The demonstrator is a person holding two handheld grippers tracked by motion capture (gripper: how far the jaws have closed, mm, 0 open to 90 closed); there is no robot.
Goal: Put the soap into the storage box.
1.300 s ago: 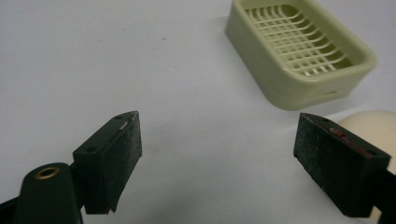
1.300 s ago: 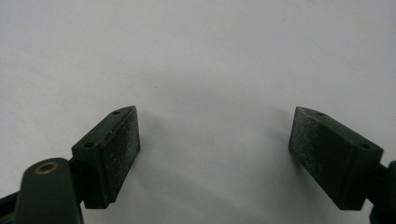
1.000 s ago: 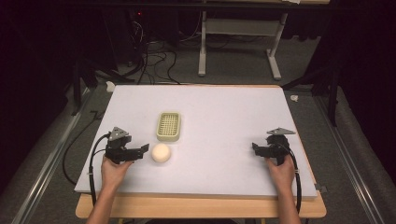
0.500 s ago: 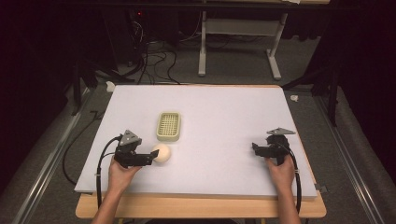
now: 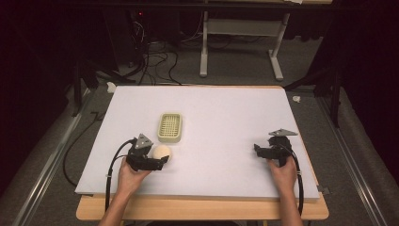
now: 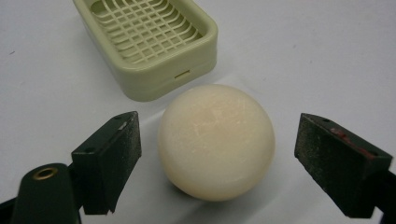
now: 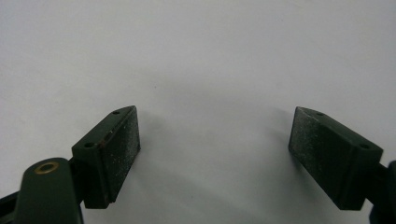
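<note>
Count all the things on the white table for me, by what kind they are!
Round cream soap: 1
Green soap dish: 1
Black grippers: 2, the left gripper with its jaws open around the soap, and the right gripper, open.
Total: 4

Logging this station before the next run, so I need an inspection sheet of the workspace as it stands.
Surface: white board on a wooden table, bare apart from two items.
Job's things: round cream soap lying beside the pale green soap dish, which is empty.
Clutter: nothing seen.
Grippers: left gripper open, jaws either side of the soap, gaps on both sides; right gripper open over bare board.
Cables: one trails from each gripper toward the near edge.
Surroundings: dark room, grey carpet, white desk frame, floor cables behind.
</note>
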